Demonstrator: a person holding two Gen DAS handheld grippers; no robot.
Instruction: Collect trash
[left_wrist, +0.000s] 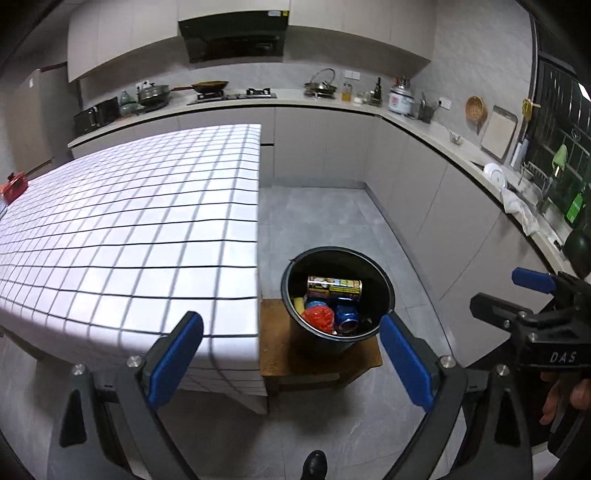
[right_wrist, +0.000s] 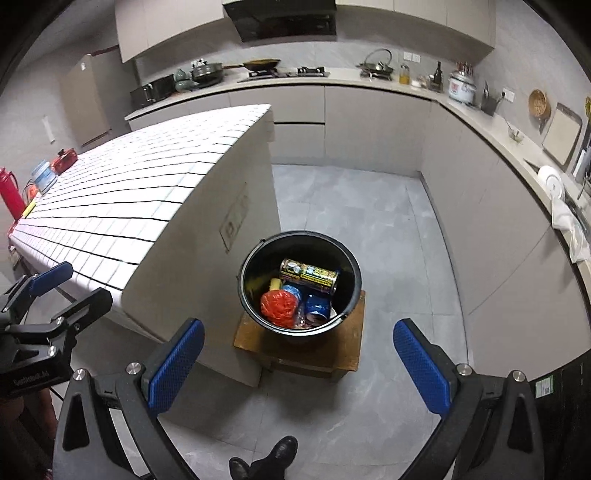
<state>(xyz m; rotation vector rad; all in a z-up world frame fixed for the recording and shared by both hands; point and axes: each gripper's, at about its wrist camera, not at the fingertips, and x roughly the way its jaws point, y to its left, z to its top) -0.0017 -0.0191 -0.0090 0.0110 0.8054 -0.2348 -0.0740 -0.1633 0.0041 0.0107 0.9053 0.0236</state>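
A black bucket (left_wrist: 295, 317) (right_wrist: 354, 266) stands on a low wooden stool (left_wrist: 273, 354) (right_wrist: 351, 350) beside the tiled table. Inside lie a printed can (left_wrist: 334, 288) (right_wrist: 309, 275), a crumpled red bag (left_wrist: 317, 318) (right_wrist: 279, 304) and a blue can (left_wrist: 347, 317) (right_wrist: 317, 306). My left gripper (left_wrist: 291, 358) hangs open above the table corner and bucket, nothing between its blue pads. My right gripper (right_wrist: 299, 360) is open and empty too, above and in front of the bucket. Each gripper shows at the edge of the other's view, the right gripper (left_wrist: 513, 291) and the left gripper (right_wrist: 70, 280).
The white tiled table (left_wrist: 129, 236) (right_wrist: 129, 192) fills the left, with a red thing (left_wrist: 14, 186) (right_wrist: 64, 159), a blue-white tub (right_wrist: 43, 176) and a red flask (right_wrist: 11, 194) at its far end. Kitchen counters (left_wrist: 424, 129) wrap the back and right. A person's shoe (left_wrist: 314, 464) (right_wrist: 264, 459) is on the grey floor.
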